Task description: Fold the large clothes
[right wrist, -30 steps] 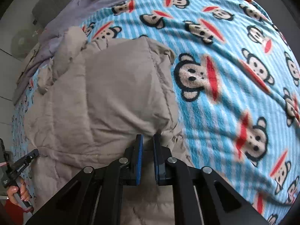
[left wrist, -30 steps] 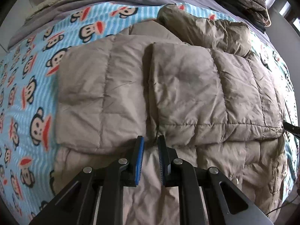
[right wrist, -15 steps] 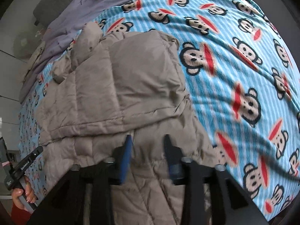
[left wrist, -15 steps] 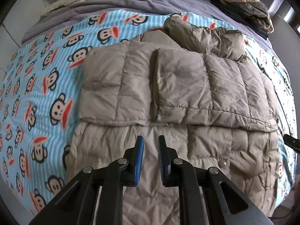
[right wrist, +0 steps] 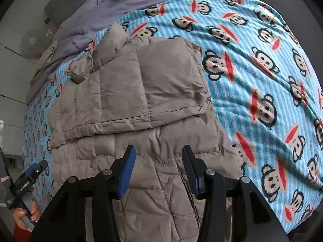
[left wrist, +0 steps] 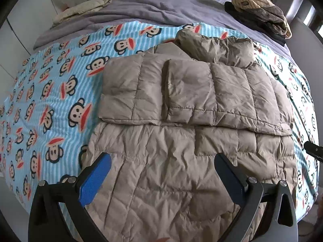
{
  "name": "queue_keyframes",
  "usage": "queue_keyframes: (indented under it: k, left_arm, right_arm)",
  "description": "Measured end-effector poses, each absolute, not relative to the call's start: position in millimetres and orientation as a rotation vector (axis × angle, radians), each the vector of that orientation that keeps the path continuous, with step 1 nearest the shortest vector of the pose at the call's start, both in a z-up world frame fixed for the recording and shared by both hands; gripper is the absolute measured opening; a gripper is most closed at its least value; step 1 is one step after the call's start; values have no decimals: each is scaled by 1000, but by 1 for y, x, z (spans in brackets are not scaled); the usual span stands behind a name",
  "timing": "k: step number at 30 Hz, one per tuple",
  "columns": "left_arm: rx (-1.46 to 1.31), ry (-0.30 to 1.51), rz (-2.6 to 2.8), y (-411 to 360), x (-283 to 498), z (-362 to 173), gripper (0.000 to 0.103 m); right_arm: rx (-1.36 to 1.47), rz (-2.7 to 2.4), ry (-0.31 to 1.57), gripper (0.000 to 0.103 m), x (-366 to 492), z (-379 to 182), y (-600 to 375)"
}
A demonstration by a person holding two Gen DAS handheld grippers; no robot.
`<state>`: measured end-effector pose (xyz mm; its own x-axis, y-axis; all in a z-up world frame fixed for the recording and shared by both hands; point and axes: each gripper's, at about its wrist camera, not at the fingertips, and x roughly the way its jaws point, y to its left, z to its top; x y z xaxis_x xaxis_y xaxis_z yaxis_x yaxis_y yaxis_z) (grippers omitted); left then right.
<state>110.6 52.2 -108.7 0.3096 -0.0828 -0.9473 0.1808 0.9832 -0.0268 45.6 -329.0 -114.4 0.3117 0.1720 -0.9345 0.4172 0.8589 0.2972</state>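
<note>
A taupe quilted down jacket (left wrist: 181,100) lies flat on the monkey-print blanket (left wrist: 50,90), both sleeves folded across its chest and the hood bunched at the far end. My left gripper (left wrist: 161,157) hovers above the jacket's lower half, its jaws opening wide with no fabric between them. In the right wrist view the same jacket (right wrist: 141,92) fills the left side. My right gripper (right wrist: 158,149) hangs over the hem near its right edge, jaws opening and holding nothing. A hand carries the left gripper (right wrist: 30,173) at the lower left there.
A purple duvet (left wrist: 161,6) covers the far part of the bed. A stack of folded clothes (left wrist: 260,14) sits at the back right and a beige garment (left wrist: 84,8) at the back left. Bare blanket (right wrist: 262,80) stretches right of the jacket.
Both grippers have lifted off the jacket and pulled back, so more of the bed shows. Both went from shut to open, the left very wide. The jacket stays put.
</note>
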Motion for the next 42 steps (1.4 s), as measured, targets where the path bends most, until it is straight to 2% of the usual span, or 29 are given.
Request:
queue_keyframes:
  k: [2, 4, 5, 18, 30, 42]
  left_arm:
    - [104, 1240, -171, 51, 107, -103, 102]
    - [109, 1238, -167, 50, 103, -99, 102]
    - [112, 1236, -166, 49, 100, -96, 102]
    - [145, 1216, -144, 43, 63, -75, 102]
    - [192, 1247, -108, 50, 16, -70, 102]
    - [193, 1274, -212, 73, -5, -93, 102]
  right_arm:
    - [547, -163, 1247, 66, 42, -109, -327]
    - [541, -156, 1231, 87, 38, -103, -324]
    - [538, -158, 1223, 88, 36, -101, -323]
    - [505, -157, 1164, 89, 8, -81, -311]
    - [504, -74, 1209, 89, -6, -86, -304]
    - [576, -135, 1234, 89, -49, -88, -274]
